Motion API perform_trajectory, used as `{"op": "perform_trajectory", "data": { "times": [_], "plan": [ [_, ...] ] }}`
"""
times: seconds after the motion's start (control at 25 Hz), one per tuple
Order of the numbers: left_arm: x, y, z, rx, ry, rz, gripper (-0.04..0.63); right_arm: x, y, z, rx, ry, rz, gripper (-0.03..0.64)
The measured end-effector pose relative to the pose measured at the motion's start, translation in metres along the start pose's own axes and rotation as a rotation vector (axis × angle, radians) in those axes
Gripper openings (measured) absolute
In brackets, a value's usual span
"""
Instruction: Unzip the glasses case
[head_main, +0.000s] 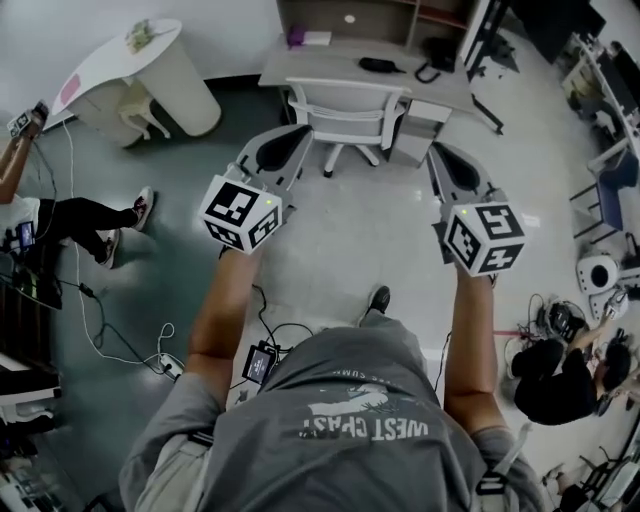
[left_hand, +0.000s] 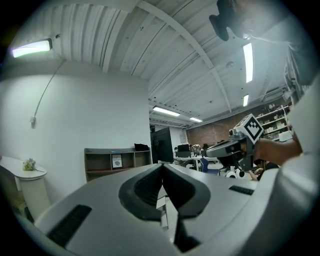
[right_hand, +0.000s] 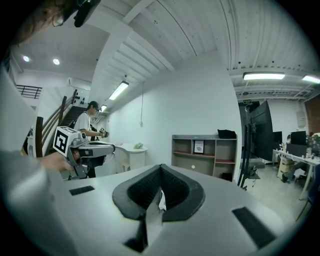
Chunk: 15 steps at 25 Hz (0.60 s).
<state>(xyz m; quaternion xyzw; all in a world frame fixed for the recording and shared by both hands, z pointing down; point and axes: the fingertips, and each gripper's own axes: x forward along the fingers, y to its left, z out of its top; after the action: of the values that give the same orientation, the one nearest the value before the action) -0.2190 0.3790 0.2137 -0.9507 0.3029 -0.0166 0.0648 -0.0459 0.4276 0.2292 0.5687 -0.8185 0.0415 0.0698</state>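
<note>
you stand on a grey floor (head_main: 330, 250) with both tools held out in front of you, well apart, side by side.

left gripper (left_hand: 162, 169): the two dark ribbed pads meet along one seam. closed tight, nothing between them.

right gripper (right_hand: 160, 169): the same, pads pressed together and empty.

each tool has its marker cube at your hand's end. in each gripper view the other tool shows off to the side, pointing the same way.

ahead of you in the head view, a white swivel chair (head_main: 345, 108) stands at a pale desk (head_main: 320, 65). both tools point toward that chair and desk. neither touches anything.

glasses case: you cannot be sure of it.
- a small dark oblong (head_main: 380, 65) lies flat on the desk top, right of centre, beyond the chair back.
- it has rounded ends, sits low, and is black or close to it.
- it is too small to show a zip or a seam, or whether it is open or shut, so it may or may not be the case.
- also on the desk are a purple thing (head_main: 295, 36) at the back left and a black corded thing (head_main: 435, 58) to the oblong's right.

the gripper views look level across the room: white wall, a low open shelf unit (left_hand: 116, 161), ceiling lights.
</note>
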Motion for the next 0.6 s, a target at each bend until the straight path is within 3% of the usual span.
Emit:
{"op": "perform_trajectory", "data": {
  "times": [0.6],
  "plan": [
    [0.131,0.008,0.006,0.029,0.057,0.078,0.0,0.056,-0.139,-0.005,0.06,-0.028,0.116,0.009]
  ]
}}
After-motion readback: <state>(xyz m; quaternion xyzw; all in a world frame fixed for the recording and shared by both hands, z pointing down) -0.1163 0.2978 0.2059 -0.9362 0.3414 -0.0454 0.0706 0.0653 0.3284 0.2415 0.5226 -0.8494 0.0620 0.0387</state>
